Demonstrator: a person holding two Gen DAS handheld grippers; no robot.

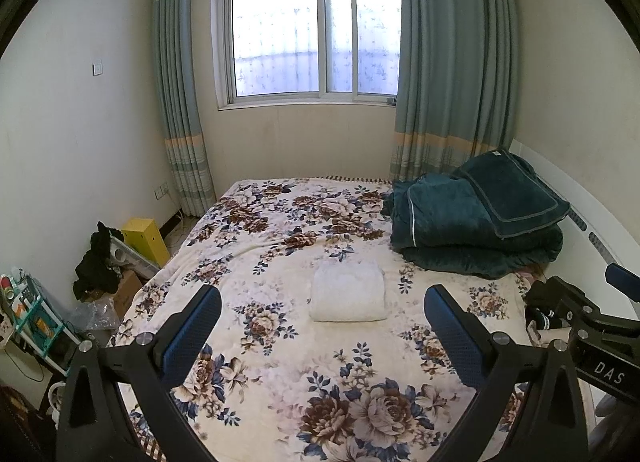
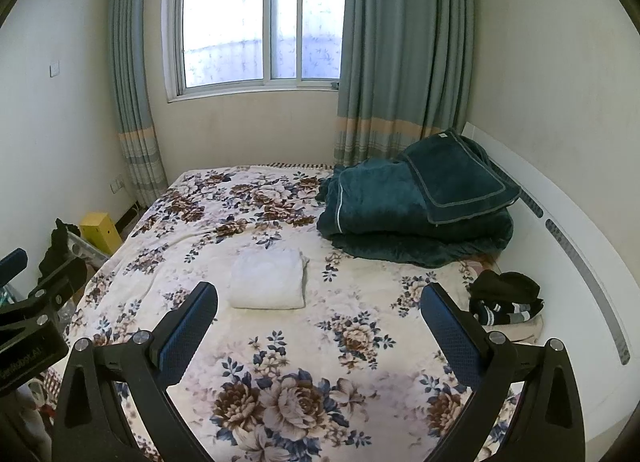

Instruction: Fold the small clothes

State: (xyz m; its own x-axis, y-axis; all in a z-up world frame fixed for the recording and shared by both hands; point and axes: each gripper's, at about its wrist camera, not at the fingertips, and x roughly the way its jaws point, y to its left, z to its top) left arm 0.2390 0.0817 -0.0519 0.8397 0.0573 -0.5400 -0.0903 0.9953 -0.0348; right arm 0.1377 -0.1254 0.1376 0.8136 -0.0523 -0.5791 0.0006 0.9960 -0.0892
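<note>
A white garment [image 1: 348,292] lies folded into a neat rectangle in the middle of the floral bedspread [image 1: 280,238]; it also shows in the right wrist view [image 2: 267,279]. My left gripper [image 1: 322,298] is open and empty, held above the bed short of the garment. My right gripper [image 2: 319,296] is open and empty, to the right of the garment and nearer than it. A small pile of dark clothes [image 2: 506,298] lies at the bed's right edge; in the left wrist view the pile [image 1: 540,314] is partly hidden by the right gripper's body.
A folded dark green quilt [image 1: 476,222] fills the bed's far right corner, below the window [image 1: 312,34] and curtains. A white headboard [image 2: 572,246] runs along the right. On the floor at left are a yellow box [image 1: 146,240], black clothing [image 1: 98,266] and a shelf cart [image 1: 32,314].
</note>
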